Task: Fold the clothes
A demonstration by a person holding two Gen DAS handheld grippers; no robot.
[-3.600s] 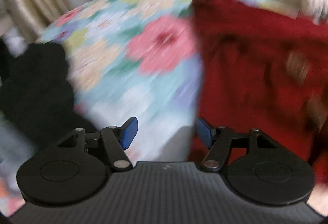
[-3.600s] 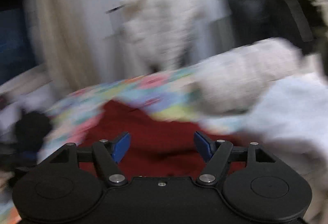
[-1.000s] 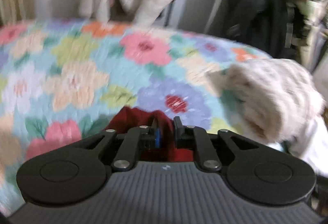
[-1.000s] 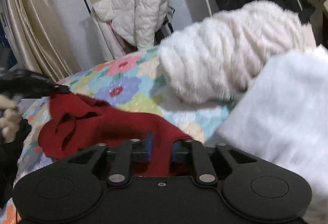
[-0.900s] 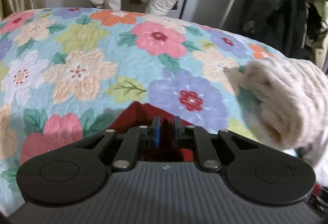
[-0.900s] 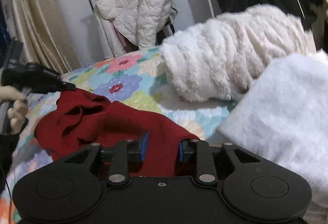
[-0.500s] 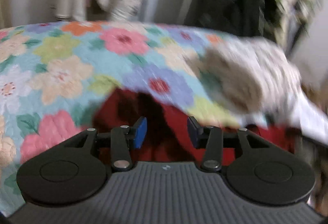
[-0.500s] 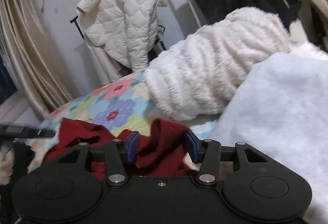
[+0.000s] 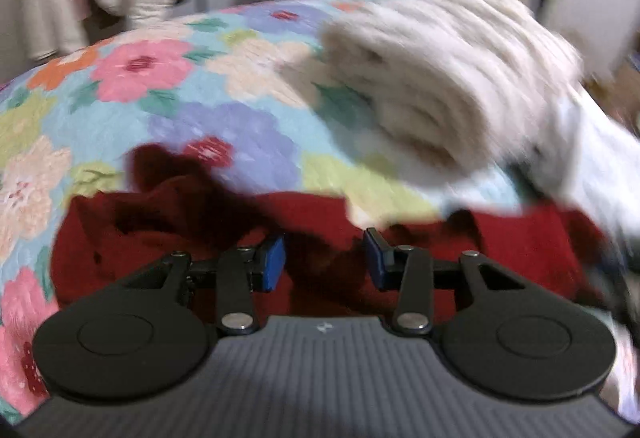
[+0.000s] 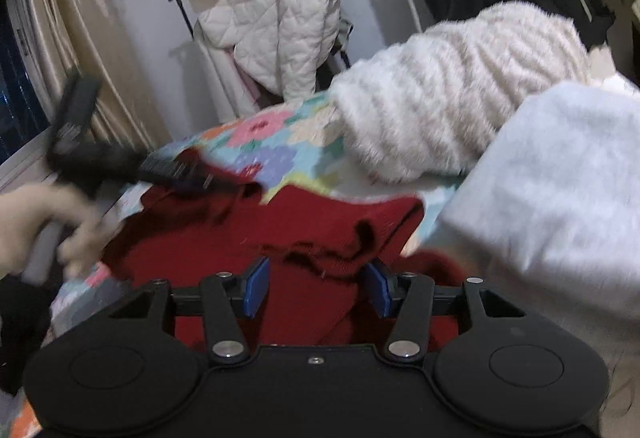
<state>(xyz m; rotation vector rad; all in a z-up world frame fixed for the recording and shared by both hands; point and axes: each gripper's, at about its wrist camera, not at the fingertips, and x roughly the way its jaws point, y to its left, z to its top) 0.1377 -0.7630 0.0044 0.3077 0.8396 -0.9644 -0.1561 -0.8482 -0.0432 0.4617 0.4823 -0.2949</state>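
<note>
Here, the red garment [image 10: 256, 238] lies crumpled on the floral bed [image 9: 224, 117]; left hand-held gripper [image 9: 325, 262] and right hand-held gripper [image 10: 316, 288] hover above it, jaws apart, empty.

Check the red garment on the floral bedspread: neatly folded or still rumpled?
Rumpled. The red garment lies bunched with uneven creases and a ragged doubled-over edge on the floral bedspread; both grippers are open above it.

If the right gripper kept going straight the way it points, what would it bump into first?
Most likely the red garment: it lies bunched on the floral bedspread right ahead of the open right gripper. The fluffy cream blanket sits farther back and to the side, though depth is hard to judge.
</note>
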